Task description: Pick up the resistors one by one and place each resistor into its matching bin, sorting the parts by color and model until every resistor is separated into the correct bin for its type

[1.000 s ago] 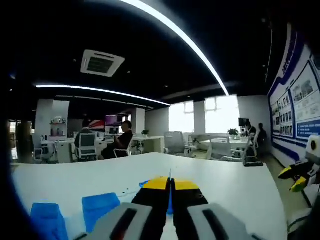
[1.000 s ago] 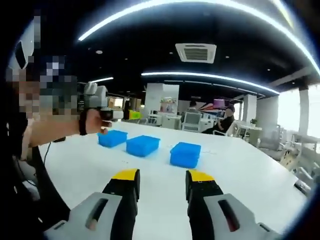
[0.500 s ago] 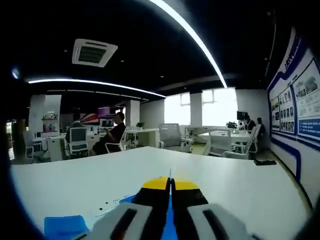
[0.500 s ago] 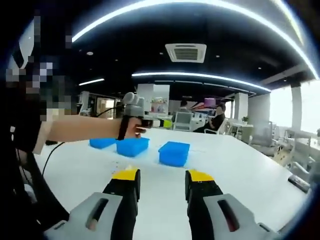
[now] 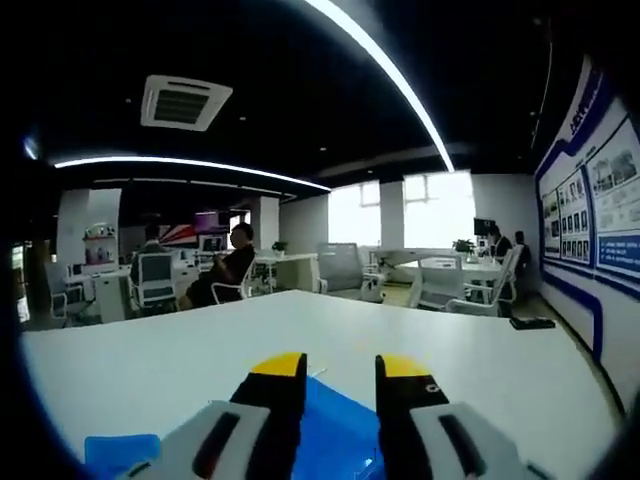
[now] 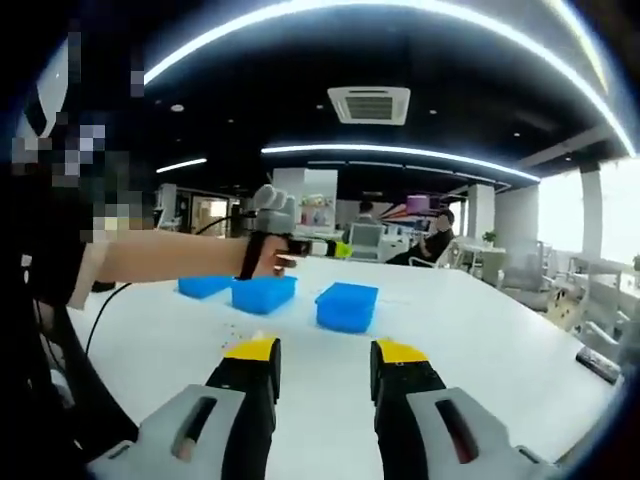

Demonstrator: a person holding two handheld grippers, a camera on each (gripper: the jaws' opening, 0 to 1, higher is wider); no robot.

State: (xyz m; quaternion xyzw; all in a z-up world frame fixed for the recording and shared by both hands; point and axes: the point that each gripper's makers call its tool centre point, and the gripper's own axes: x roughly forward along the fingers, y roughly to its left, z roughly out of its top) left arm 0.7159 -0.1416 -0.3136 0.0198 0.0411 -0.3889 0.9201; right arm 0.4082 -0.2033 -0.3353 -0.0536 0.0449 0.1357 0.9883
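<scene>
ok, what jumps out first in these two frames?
Three blue bins in a row on the white table, seen from the right gripper view. The left gripper, held out on the person's arm, is above the middle bin. In the left gripper view its jaws stand open over a bin.

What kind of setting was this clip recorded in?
Most likely an open-plan office: a large white table holding blue bins, a seated person at desks with office chairs behind, and a ceiling air-conditioning vent with strip lighting.
</scene>
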